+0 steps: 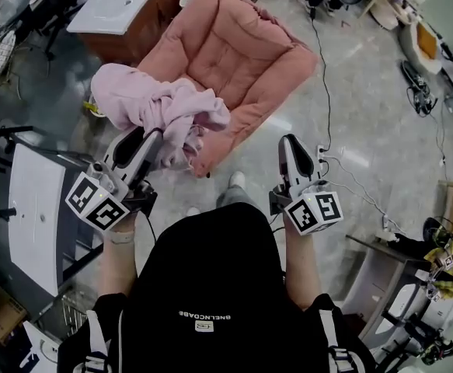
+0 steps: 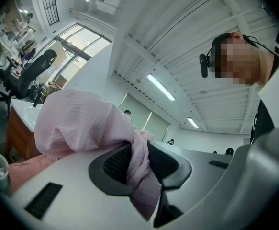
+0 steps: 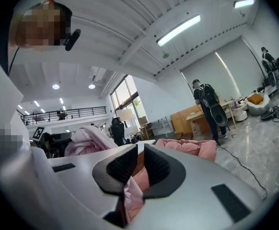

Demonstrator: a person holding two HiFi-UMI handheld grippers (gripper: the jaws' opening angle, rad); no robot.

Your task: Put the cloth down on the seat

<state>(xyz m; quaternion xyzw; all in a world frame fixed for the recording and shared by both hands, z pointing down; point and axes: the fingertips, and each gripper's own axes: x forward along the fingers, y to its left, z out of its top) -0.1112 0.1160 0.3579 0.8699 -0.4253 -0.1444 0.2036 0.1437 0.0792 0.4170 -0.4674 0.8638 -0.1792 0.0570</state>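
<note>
Left tool (image 1: 150,140): closed on the cloth (image 1: 152,99). A twisted fold runs between the two ribbed pads (image 2: 117,162) and hangs out below them.
Cloth: pale pink and bunched into a loose heap on the far side of the left tool's jaws. It sits over the near left corner of the seat (image 1: 238,53), with a tail drooping toward the near edge (from above I cannot tell whether it touches the cushion).
Seat: a salmon-pink padded chair with a tufted cushion and raised sides, standing on the floor (image 1: 366,92) far from the person. Its middle and right side are bare.
Right tool (image 1: 290,142): the jaws stand a narrow slit apart and grip nothing. It is raised over the floor, near the seat's right near corner and well apart from the cloth. Through the slit, only the pink of the seat and cloth beyond shows.
Person: black top (image 1: 210,278), one hand on each tool, and a light shoe (image 1: 236,179) just near of the seat.
Far left: a white-topped desk (image 1: 121,6) with a wooden body, just beside the seat's far left side.
Near left: another white desk (image 1: 36,208).
Right of the seat: a black cable (image 1: 323,76) runs across the floor to a white power strip (image 1: 322,155) near the right tool.
</note>
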